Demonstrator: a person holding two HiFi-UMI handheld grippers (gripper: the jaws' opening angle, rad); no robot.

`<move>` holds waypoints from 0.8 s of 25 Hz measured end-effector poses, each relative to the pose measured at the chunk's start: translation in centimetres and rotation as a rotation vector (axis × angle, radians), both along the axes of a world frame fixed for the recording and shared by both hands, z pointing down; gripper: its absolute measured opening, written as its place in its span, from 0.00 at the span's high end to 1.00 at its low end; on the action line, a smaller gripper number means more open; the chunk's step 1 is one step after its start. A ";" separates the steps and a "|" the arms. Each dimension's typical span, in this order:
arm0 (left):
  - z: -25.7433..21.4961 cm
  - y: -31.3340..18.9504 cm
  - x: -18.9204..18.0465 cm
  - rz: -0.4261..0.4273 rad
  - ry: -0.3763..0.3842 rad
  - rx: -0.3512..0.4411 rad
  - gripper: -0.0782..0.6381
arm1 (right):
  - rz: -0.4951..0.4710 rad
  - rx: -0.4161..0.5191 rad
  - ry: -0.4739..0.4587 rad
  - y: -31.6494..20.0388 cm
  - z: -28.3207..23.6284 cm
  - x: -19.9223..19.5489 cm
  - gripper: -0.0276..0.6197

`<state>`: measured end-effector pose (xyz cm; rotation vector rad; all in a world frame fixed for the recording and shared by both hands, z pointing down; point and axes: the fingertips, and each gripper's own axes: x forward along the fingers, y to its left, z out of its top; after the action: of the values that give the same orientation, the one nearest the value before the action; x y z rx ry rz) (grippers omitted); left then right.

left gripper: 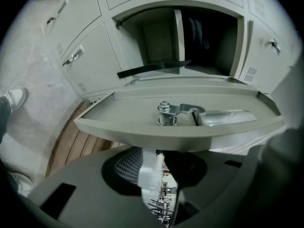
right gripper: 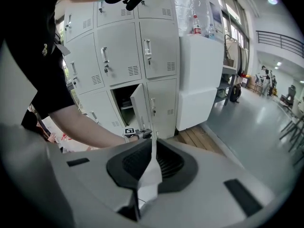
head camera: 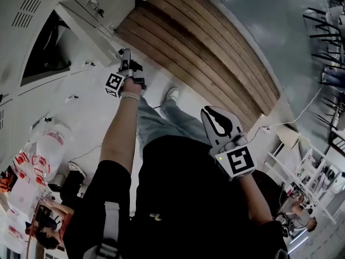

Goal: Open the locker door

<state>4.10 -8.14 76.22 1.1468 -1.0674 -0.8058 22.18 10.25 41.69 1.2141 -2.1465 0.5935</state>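
**Swung Out and Easy to Move**

The left gripper stands slightly spread and empty, just short of the swung-out locker door. The right gripper hangs back, pressed together. It looks like thin sheet metal (light, stiff, probably slick), so I'd pinch its free lip, clear of the latch.

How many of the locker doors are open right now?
1. The locker door, low in the bank of lockers, is swung out just beyond the left gripper. Every other door in view is shut; more may be hidden behind the person.
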 end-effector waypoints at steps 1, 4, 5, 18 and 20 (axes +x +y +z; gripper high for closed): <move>0.1 -0.4 0.5 0.010 0.001 -0.004 0.69 | 0.005 -0.001 0.003 0.2 0.0 0.3 0.88; 0.3 -1.4 1.7 0.030 0.001 -0.013 0.70 | 0.028 -0.001 0.011 0.6 0.0 1.1 0.88; 0.3 -1.7 1.9 0.032 0.003 -0.014 0.71 | 0.038 0.001 0.013 0.7 0.0 1.4 0.88; 0.3 1.1 3.3 0.109 0.013 -0.045 0.72 | 0.060 0.007 -0.024 0.8 -0.4 1.8 0.88; 0.4 2.7 2.7 0.123 0.011 -0.061 0.72 | 0.048 0.009 -0.032 0.6 -0.4 1.3 0.88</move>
<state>6.77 -5.48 76.64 1.1431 -0.9957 -0.6782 23.52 10.87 41.26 1.2720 -2.1546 0.6281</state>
